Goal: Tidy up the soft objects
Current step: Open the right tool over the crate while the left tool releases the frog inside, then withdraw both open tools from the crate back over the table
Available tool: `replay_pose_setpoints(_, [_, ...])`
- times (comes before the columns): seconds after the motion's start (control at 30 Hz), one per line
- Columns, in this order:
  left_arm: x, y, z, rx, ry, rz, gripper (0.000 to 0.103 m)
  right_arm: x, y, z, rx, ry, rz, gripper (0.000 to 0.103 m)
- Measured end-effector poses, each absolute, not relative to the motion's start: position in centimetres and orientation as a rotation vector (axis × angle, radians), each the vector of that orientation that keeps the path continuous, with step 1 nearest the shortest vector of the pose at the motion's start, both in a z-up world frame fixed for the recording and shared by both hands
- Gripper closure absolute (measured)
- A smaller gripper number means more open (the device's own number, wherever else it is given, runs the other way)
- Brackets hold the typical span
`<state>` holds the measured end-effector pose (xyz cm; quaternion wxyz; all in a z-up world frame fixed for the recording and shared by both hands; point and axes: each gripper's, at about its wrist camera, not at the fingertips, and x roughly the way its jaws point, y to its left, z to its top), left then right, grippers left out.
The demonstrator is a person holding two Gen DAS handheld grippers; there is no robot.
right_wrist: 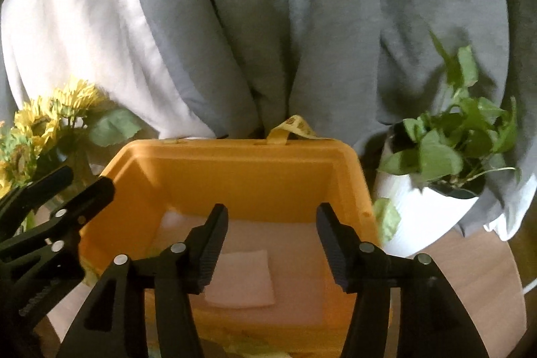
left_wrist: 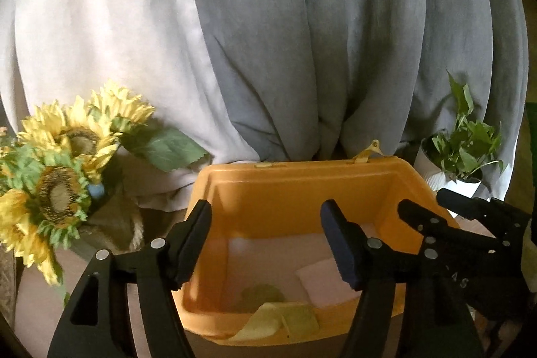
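Black fingers of the left gripper (left_wrist: 266, 240) fill the foreground, spread apart with nothing between the pads! Just beyond and below them sits the orange bin (left_wrist: 302, 180), its open mouth straight ahead. Down on the bin floor, between the two fingers, lies a pale pink folded cloth (left_wrist: 322, 282), and nearer the fingers' base some yellow-green soft pieces (left_wrist: 285, 319) are tucked against the near wall. Off past the left finger: a bunch of sunflowers (left_wrist: 60, 163). Past the right finger, the right gripper (right_wrist: 268, 240) hangs alongside, and beyond that a leafy potted plant (left_wrist: 466, 146) in a white pot.

Over to the right wrist view: same story, fingers parted, pads bare, nothing clamped. The pink cloth shows flat on the bin floor right between them, under the tips. A yellow strap (right_wrist: 293, 126) loops up at the bin's far rim. Grey and white drapes (right_wrist: 268, 22) hang behind everything, and the bin rests on a wooden tabletop (right_wrist: 483, 284).
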<state>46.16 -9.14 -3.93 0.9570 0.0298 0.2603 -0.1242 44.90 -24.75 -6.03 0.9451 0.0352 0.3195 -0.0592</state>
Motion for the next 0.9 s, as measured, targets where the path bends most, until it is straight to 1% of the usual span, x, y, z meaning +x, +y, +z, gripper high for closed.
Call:
replay_pose_setpoints(0.47, [39.9,-8.1,-0.2,0.04,0.47,-0.217,0.036,39.5,-24.6,-2.2,0.084,0.549,-0.123,0.046])
replay_pose_setpoints(0.9, [34.1,-7.7,1.4,0.035,0.44,-0.202,0.036,34.0,-24.0,-0.3,0.074,0.498,-0.112,0.046])
